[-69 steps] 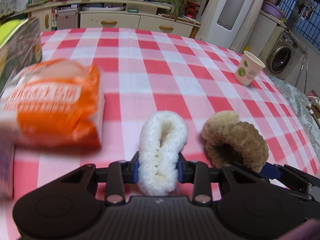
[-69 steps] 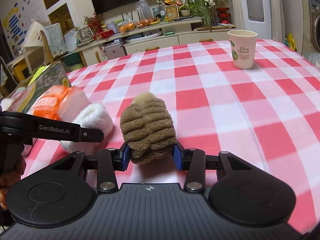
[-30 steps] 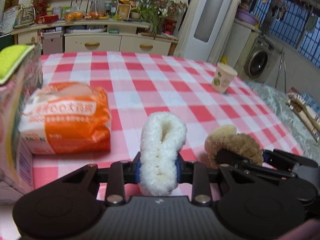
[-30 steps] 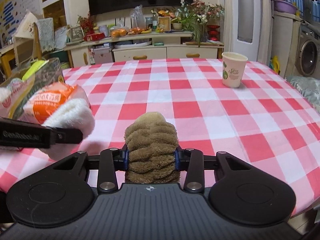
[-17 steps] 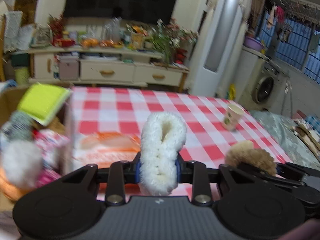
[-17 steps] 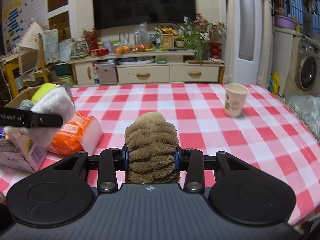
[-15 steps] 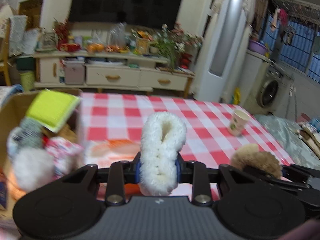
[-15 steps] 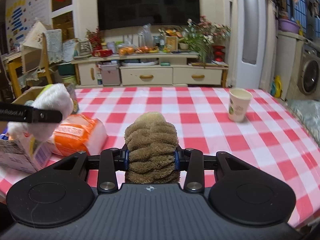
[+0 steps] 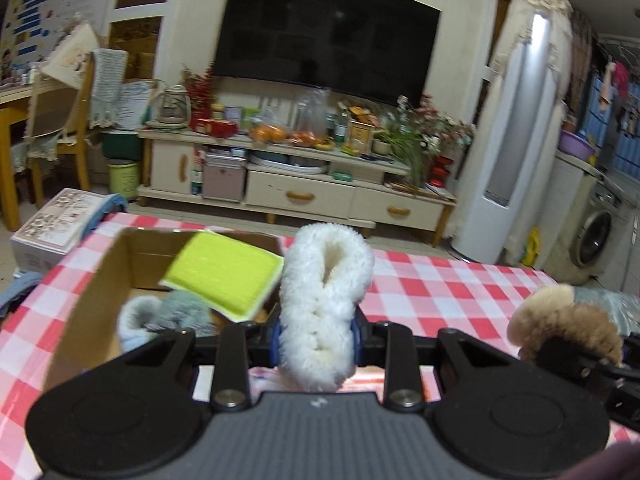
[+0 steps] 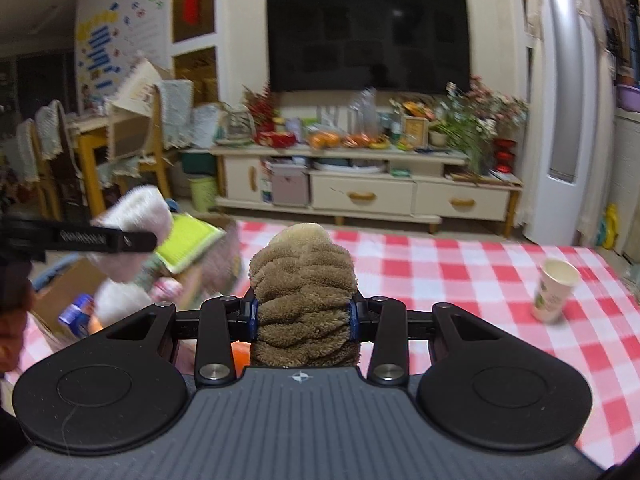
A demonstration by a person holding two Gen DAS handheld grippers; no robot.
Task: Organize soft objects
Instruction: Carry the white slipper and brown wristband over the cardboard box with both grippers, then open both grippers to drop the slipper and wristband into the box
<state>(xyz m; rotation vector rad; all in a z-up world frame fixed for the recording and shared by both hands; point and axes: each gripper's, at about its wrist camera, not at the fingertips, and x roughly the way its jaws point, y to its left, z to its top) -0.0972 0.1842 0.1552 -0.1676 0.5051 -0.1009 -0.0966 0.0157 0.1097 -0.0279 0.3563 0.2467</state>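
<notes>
Cardboard box (image 9: 86, 308) at table's left edge, yellow-green sponge (image 9: 222, 270) and a grey-blue fluffy item (image 9: 168, 316) inside it. Left gripper (image 9: 316, 338) pinches white fluffy roll (image 9: 324, 300) upright between its pads, held in the air just right of the box opening. Right gripper (image 10: 304, 316) clamps brown fluffy roll (image 10: 304, 300) upright above the red-checked tablecloth (image 10: 460, 272), paper cup (image 10: 554, 290) standing far right.

Dim, warm indoor light fills both views; the room's corners fall dark. A tall white unit (image 9: 520, 120) at upper right carries a bright glare streak. Fisheye bending curves the edges. Motion blur smears the cardboard box (image 10: 72, 284) at left
</notes>
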